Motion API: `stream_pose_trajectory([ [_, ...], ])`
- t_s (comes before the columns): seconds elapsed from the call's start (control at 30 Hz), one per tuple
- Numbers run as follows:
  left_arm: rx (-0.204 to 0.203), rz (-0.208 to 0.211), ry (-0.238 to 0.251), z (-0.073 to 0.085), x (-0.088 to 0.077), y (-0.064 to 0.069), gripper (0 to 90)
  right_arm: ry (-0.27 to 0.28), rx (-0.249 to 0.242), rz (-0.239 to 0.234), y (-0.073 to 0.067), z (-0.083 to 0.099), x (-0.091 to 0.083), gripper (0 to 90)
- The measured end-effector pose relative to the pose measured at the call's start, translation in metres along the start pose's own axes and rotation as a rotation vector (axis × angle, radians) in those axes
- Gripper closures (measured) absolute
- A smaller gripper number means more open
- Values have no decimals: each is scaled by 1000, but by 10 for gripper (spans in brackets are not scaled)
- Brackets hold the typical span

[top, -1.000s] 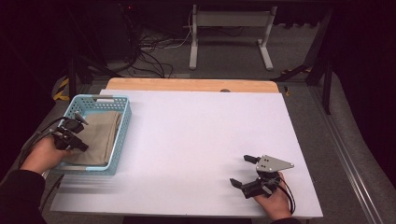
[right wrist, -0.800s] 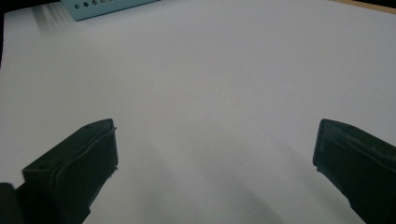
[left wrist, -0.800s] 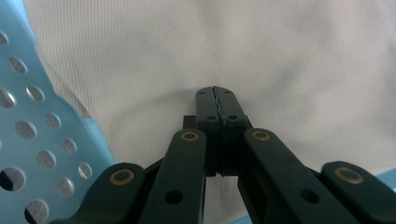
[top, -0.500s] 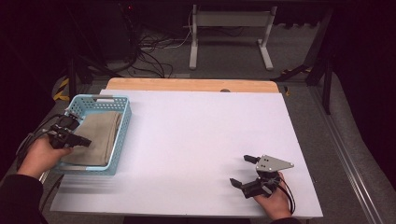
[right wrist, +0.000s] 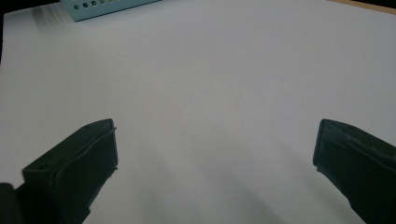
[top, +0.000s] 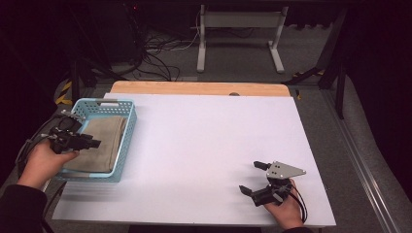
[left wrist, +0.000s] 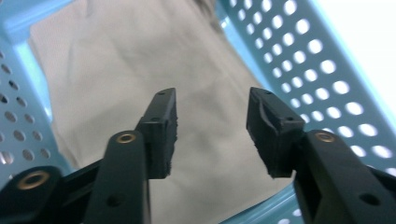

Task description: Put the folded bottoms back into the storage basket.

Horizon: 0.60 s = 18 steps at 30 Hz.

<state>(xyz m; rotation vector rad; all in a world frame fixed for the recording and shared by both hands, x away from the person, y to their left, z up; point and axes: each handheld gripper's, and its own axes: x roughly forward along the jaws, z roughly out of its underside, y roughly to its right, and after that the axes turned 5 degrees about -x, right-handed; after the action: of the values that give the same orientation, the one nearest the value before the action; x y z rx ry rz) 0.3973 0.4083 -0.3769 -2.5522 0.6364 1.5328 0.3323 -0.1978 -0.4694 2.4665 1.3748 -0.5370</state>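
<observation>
At the left edge of the desk (top: 204,145) we hold our left gripper (top: 90,143) over the blue basket (top: 127,141), and its jaws have just been opening: they now stand apart with nothing between them. Under them the folded beige cloth (top: 99,143) lies flat on the basket's floor, filling most of it; from the left gripper view (left wrist: 212,126) the fabric (left wrist: 140,60) looks smooth, with a few shallow creases, and reaches close to the perforated wall (left wrist: 322,70). We judge the cloth light, soft and limp: it will sag and unfold if taken by one layer, though it is not fragile or slippery. The safest hold seems a pinch through all layers at a folded edge, near the middle of the long side, away from the basket wall. Far to the right, at the near edge, our right gripper (top: 257,177) rests on the bare desk with jaws wide apart and empty.
</observation>
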Motion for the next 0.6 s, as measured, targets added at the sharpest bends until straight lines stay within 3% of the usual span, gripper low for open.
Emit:
stream_pose_trajectory([
  [0.2,18,14,33,0,-6,6,465,-1,1,-1,0,0,0,5],
  [0.47,10,25,66,1,-12,9,418,-1,0,-1,0,0,0,5],
  [0.6,11,65,114,0,-19,12,389,-2,0,-1,0,0,0,5],
])
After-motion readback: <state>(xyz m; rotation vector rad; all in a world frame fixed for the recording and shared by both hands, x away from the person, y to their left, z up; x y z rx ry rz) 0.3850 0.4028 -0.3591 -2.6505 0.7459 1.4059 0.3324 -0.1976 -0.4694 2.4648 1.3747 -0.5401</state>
